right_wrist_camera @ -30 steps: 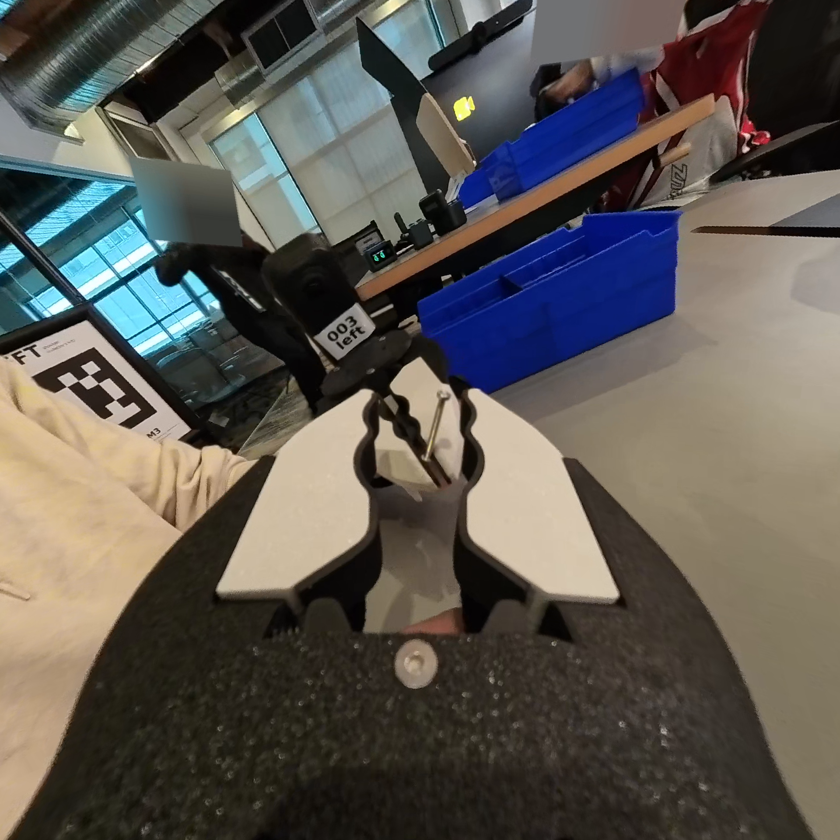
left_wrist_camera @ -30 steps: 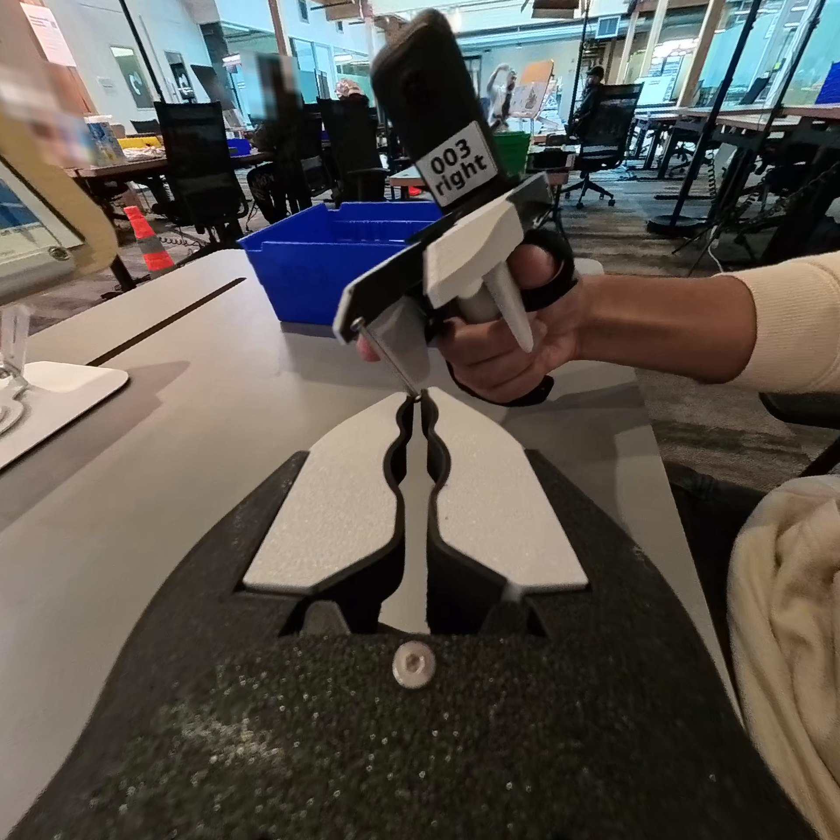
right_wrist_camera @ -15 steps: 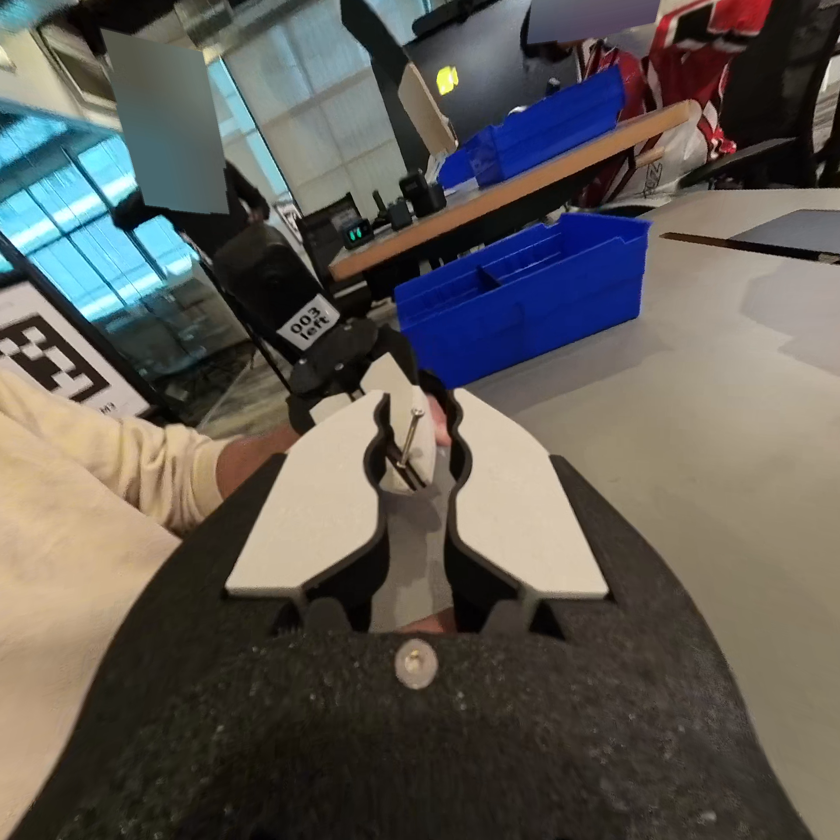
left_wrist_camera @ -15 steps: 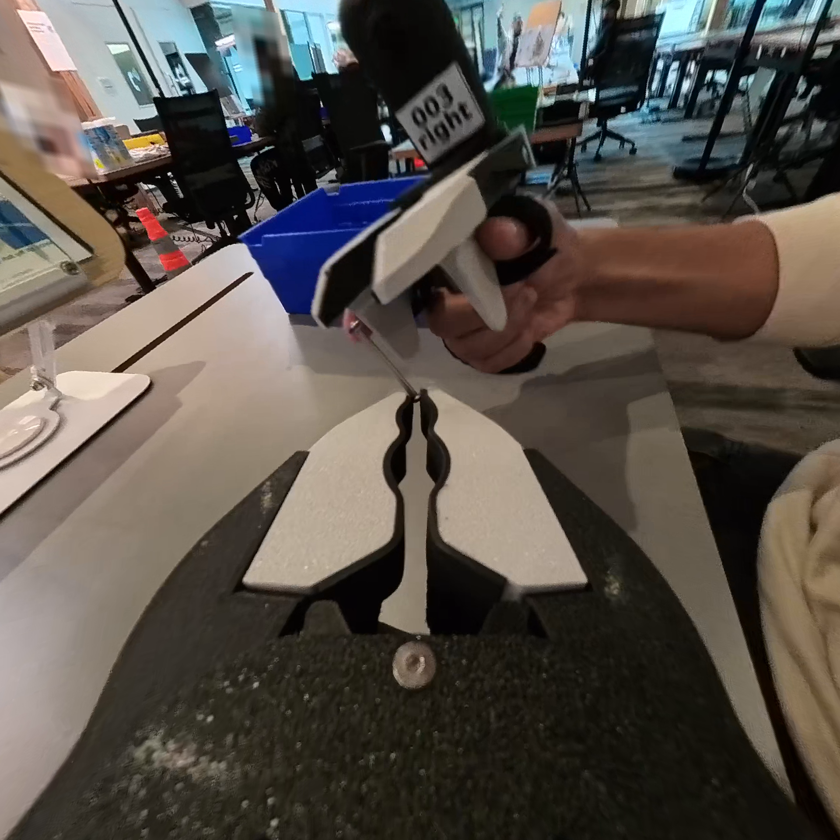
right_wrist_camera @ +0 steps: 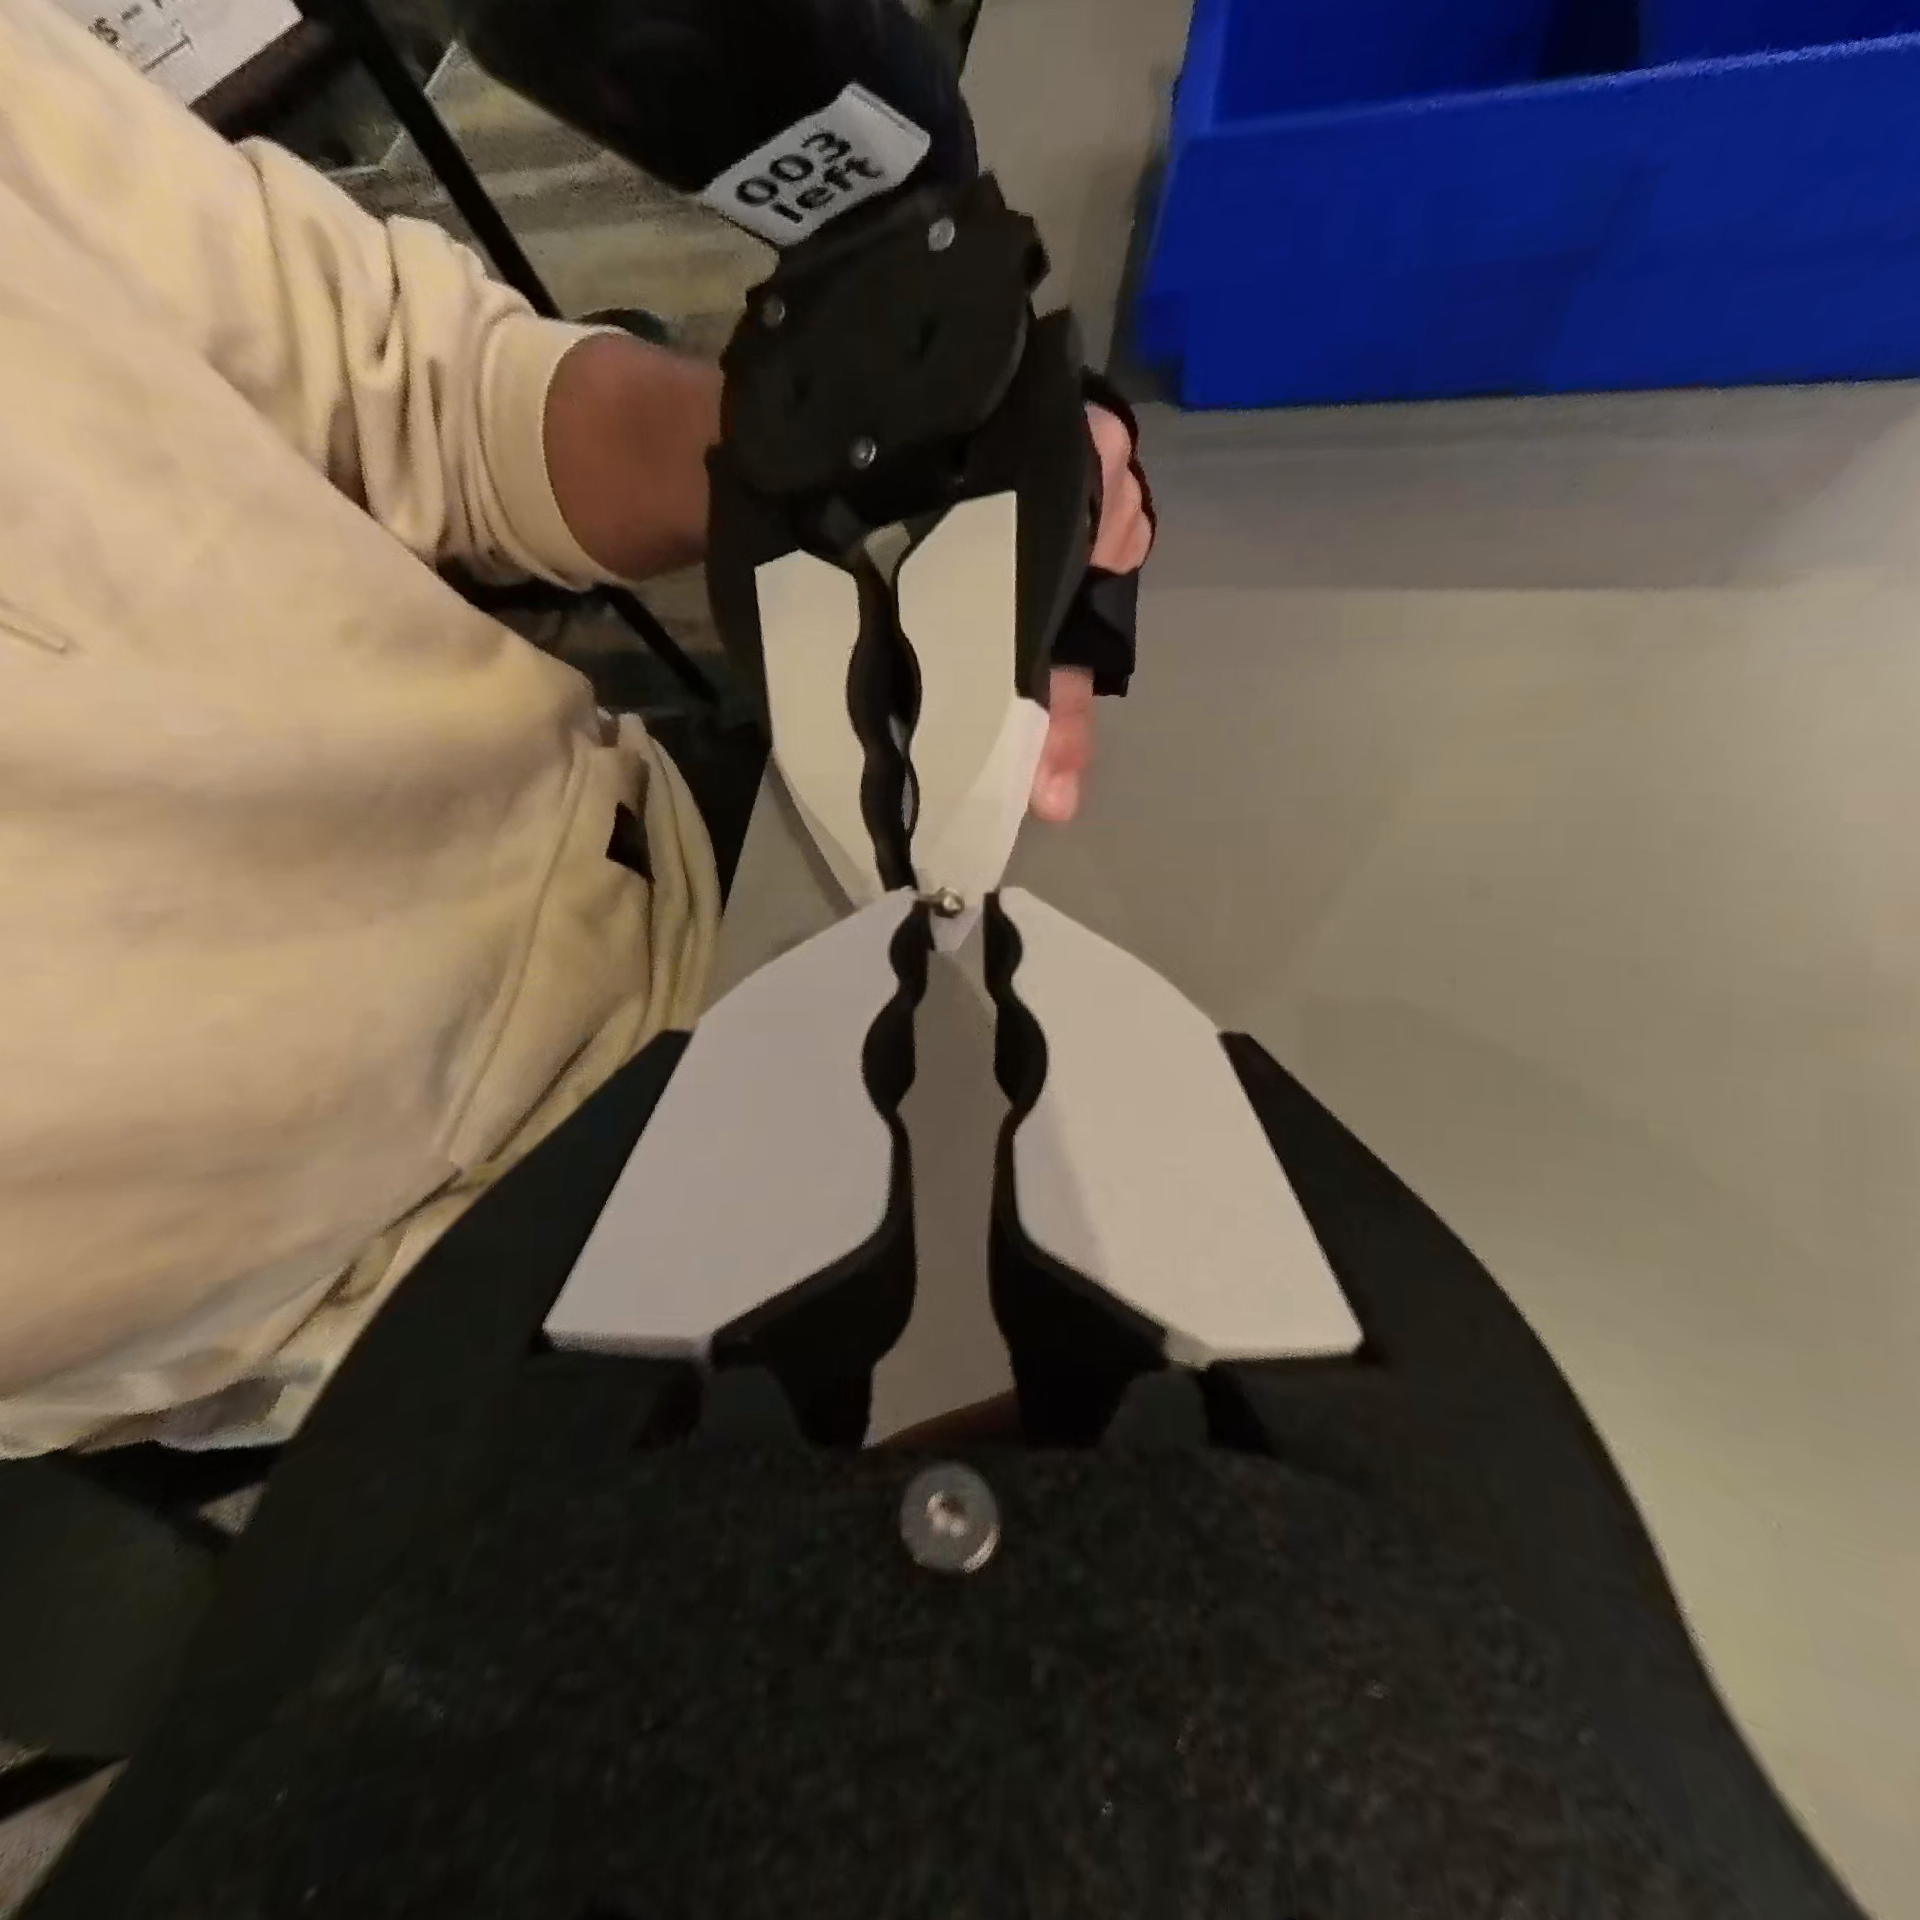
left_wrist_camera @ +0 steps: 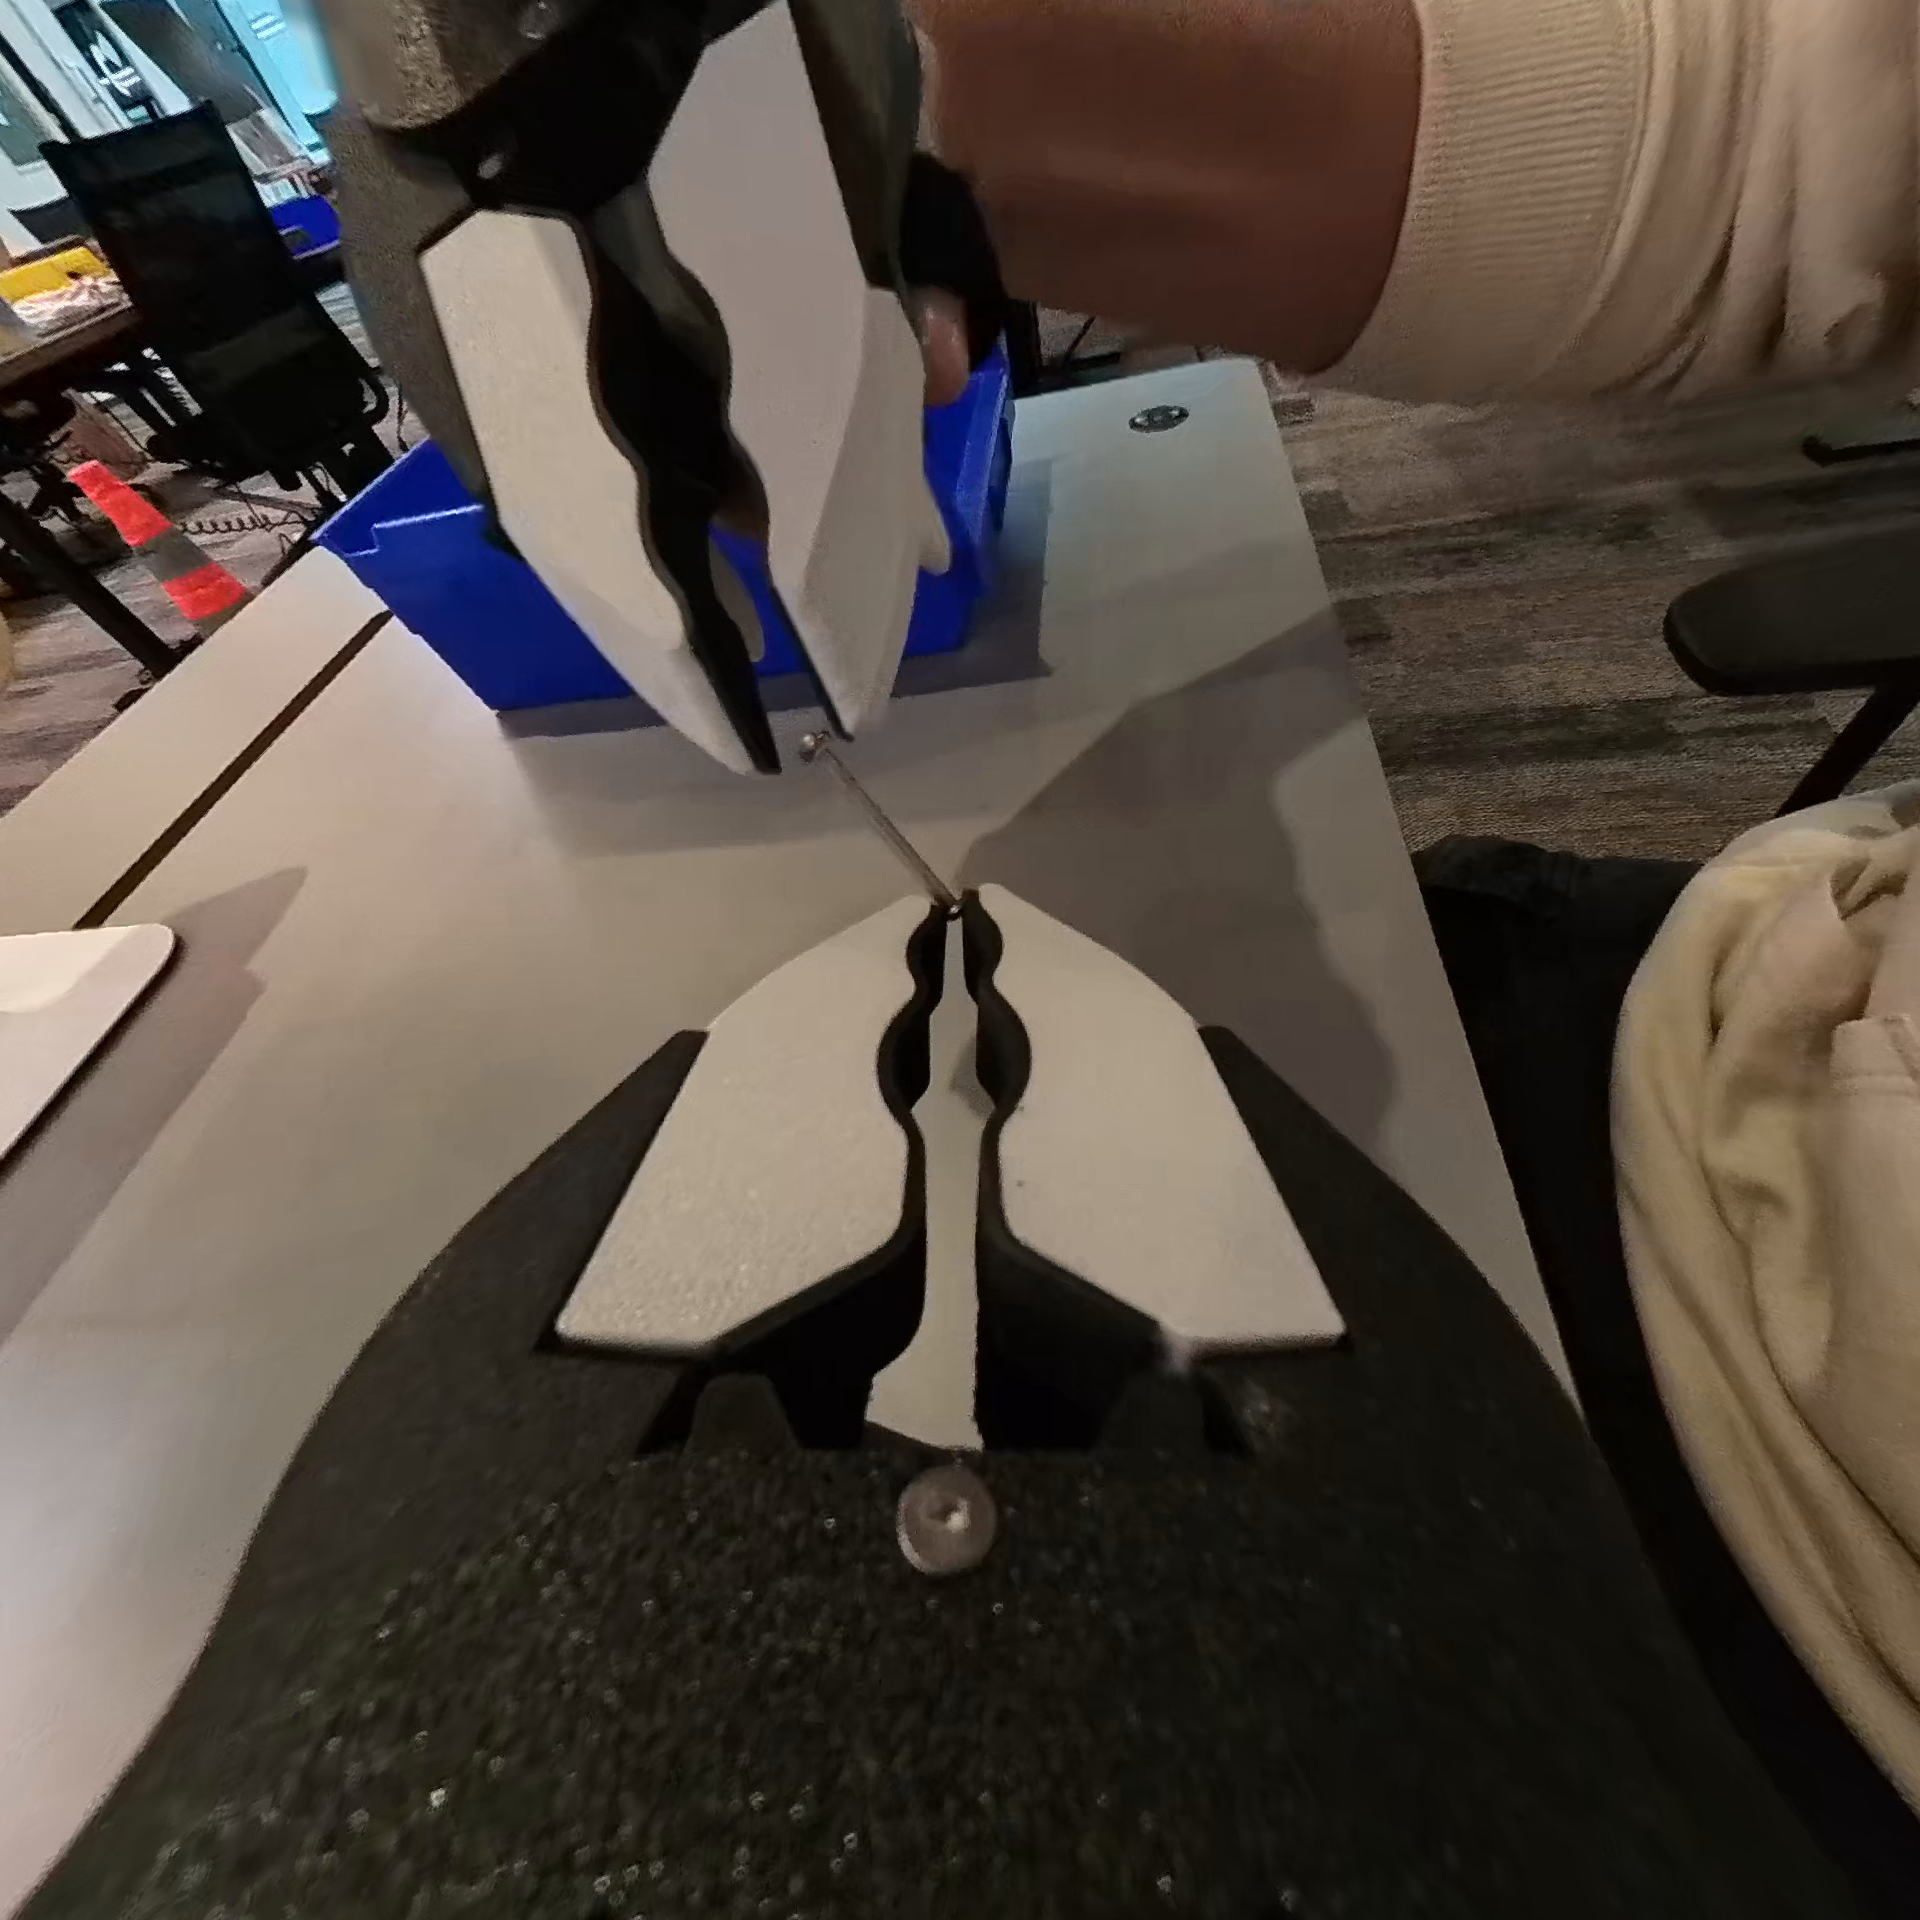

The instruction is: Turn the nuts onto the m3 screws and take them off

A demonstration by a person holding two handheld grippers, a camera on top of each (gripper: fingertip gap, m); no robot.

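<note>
bin (left_wrist_camera: pixel 499 613) blue | claw fingers (left_wrist_camera: pixel 769 1164) white, black-edged | sleeve (right_wrist_camera: pixel 260 540) cream | table (left_wrist_camera: pixel 416 935) grey

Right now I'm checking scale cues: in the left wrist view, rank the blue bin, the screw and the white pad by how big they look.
1. Blue bin, though partly hidden.
2. White pad, cropped by the frame, so unsure.
3. Screw, clearly smallest.

The left tongs (left_wrist_camera: pixel 954 902) reach out over the table (left_wrist_camera: pixel 416 935), pinching the near end of the screw (left_wrist_camera: pixel 878 816), which slants away to the far left. The right tongs (left_wrist_camera: pixel 795 743) come down from above, tips on either side of the screw's far end. Behind them a bin (left_wrist_camera: pixel 468 613) sits on the table, and a flat pad (left_wrist_camera: pixel 62 997) lies at the left edge
</note>
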